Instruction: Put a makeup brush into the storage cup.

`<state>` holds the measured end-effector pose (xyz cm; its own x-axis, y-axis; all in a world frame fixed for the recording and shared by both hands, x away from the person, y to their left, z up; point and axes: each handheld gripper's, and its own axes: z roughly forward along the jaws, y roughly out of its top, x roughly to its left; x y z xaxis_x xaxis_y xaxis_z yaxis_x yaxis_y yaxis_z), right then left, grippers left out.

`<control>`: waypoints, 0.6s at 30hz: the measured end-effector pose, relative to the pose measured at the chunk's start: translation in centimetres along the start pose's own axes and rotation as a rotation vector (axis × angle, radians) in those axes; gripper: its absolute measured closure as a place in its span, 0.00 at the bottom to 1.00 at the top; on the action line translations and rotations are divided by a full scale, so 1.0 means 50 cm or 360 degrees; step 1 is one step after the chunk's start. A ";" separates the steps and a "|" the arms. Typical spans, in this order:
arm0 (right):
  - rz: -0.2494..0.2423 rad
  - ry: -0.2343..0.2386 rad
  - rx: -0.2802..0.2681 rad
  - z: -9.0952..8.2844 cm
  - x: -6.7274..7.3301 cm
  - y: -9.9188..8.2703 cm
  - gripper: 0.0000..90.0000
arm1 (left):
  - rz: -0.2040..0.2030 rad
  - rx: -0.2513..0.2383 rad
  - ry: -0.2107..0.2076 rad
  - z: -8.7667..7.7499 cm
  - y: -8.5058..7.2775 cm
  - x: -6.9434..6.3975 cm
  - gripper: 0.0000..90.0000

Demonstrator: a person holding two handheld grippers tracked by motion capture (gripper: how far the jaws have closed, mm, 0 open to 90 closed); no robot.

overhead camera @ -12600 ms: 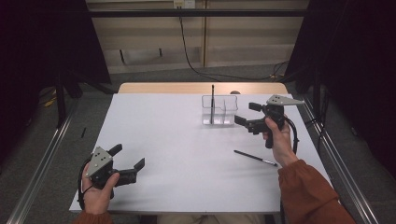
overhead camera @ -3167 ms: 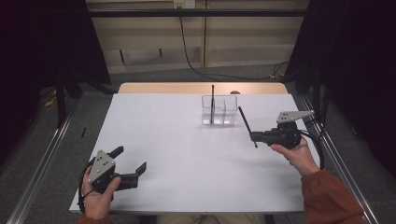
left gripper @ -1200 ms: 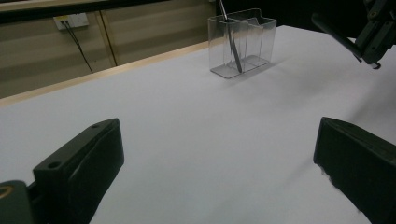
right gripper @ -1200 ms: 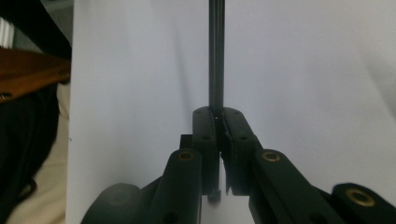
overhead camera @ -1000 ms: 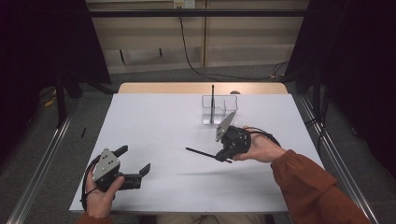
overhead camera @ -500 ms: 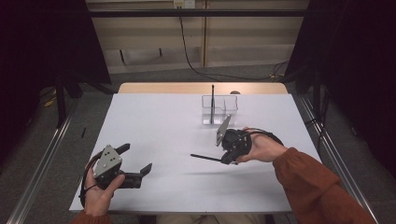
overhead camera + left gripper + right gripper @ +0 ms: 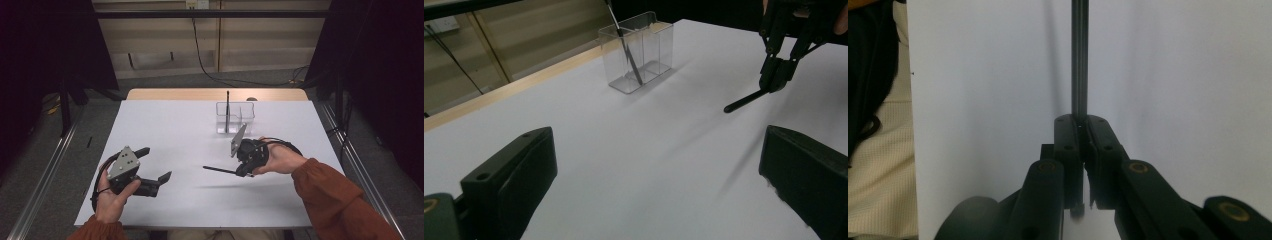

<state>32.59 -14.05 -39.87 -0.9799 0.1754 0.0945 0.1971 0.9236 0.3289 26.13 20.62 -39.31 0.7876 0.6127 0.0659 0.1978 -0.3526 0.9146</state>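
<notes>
White table top (image 7: 165, 130), tan wall panels (image 7: 165, 37) behind

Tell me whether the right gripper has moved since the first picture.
Yes. The right gripper, shut on a black pen, has come from right of the clear holder to in front of it, nearer the person.

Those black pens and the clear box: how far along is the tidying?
One black pen already stands in the clear box. The right gripper is shut on a second pen, held level above the white table, pointing toward the open left gripper. Left to do, probably: getting it into the box.
</notes>
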 end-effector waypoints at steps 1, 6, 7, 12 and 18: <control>0.0002 -0.0002 -0.0008 0.000 -0.001 0.000 0.94 | 0.0007 0.0008 -0.0022 0.004 0.004 -0.001 0.03; -0.0003 0.0001 -0.0021 -0.001 0.000 0.000 0.94 | 0.0037 0.0038 -0.0093 0.032 0.017 -0.010 0.03; 0.0000 0.0003 -0.0021 -0.002 0.001 0.000 0.94 | 0.0041 0.0044 -0.0107 0.039 0.019 -0.012 0.03; -0.0003 0.0009 -0.0018 -0.001 0.002 0.001 0.94 | 0.0072 0.0070 -0.0166 0.070 0.027 -0.024 0.03; -0.0027 0.0014 -0.0028 0.001 0.001 0.003 0.94 | 0.0075 0.0096 -0.0226 0.103 0.027 -0.041 0.03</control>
<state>32.56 -13.89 -39.89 -0.9828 0.1569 0.0973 0.1812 0.9201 0.3472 27.77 15.24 -40.28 0.8706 0.4898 0.0469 0.1902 -0.4230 0.8860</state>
